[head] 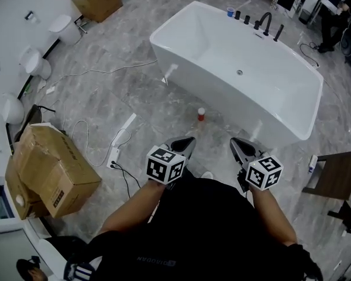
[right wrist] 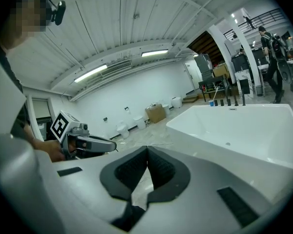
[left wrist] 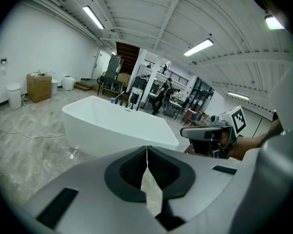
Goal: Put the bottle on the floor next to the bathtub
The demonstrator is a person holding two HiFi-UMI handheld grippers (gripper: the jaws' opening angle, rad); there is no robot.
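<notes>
left claw (head: 186, 144) pressed together, empty, right claw (head: 238, 147) likewise, bottle (head: 201, 114) upright on floor (head: 105, 92) ahead of both claws, just beside bathtub (head: 181, 63)

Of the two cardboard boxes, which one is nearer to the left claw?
The near box, low at the head view's left, a short way from the left claw. The far box stands at the top, beyond the tub.
</notes>
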